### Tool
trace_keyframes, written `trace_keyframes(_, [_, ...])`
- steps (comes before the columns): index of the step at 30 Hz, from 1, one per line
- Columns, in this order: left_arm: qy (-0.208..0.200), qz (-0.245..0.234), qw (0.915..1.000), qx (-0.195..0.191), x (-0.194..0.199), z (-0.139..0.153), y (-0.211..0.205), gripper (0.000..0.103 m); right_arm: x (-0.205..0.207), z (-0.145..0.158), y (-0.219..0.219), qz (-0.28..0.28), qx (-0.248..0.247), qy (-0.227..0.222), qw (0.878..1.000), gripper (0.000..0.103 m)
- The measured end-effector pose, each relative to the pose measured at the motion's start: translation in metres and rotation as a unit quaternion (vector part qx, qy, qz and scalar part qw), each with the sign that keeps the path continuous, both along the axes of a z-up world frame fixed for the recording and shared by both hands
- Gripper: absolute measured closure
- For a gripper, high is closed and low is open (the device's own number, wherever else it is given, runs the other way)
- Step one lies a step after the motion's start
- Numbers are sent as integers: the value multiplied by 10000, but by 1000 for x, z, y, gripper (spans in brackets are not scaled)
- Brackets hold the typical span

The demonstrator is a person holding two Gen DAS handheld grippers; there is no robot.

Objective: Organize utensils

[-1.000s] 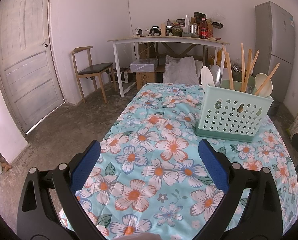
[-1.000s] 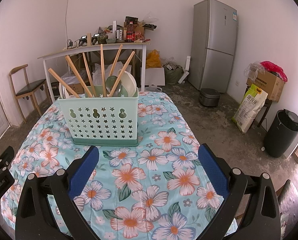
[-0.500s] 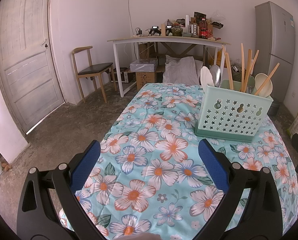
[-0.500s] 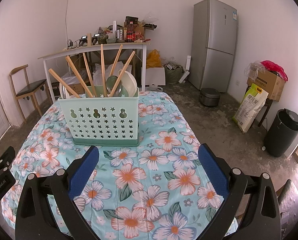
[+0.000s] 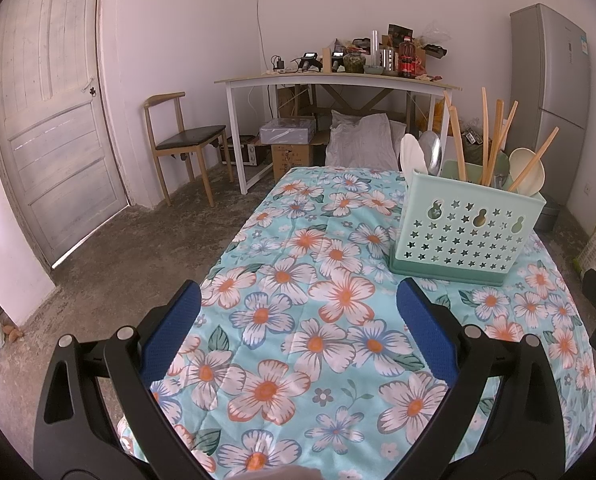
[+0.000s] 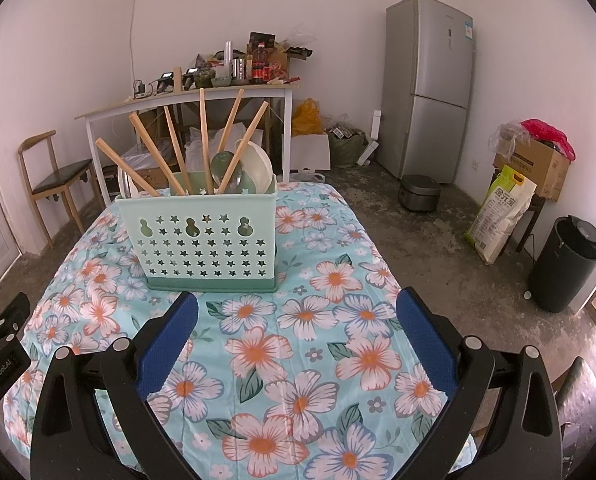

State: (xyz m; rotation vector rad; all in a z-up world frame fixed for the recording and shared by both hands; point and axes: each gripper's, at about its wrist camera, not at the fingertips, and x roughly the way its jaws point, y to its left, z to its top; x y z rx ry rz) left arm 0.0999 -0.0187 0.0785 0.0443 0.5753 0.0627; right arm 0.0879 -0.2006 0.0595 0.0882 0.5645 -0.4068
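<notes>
A mint-green utensil caddy (image 5: 468,232) (image 6: 202,236) with star-shaped holes stands upright on the flowered tablecloth (image 5: 298,320). Several wooden chopsticks (image 6: 204,144) (image 5: 494,136), pale spoons (image 5: 412,156) and a cream ladle (image 6: 258,164) stick up out of it. My left gripper (image 5: 298,308) hovers open over the cloth, left of and nearer than the caddy, with nothing between its blue pads (image 5: 170,340). Just in front of the caddy's lower right corner, my right gripper (image 6: 296,308) is open and empty as well.
The other gripper's black body shows at the left edge (image 6: 2,344). A white desk (image 5: 338,84) with clutter, a chair (image 5: 182,144), a door (image 5: 46,104) and a fridge (image 6: 428,84) line the room. A black bin (image 6: 566,264) and a sack (image 6: 502,212) stand on the floor.
The right gripper has crept slightly toward the caddy. The left view is unchanged.
</notes>
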Motion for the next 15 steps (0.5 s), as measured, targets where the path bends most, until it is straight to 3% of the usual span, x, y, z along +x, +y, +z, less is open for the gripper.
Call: trace_keyframes(15, [2,-2,10000,-7,0,0,1,8,0,0,0,-11,10,-8,10000,6])
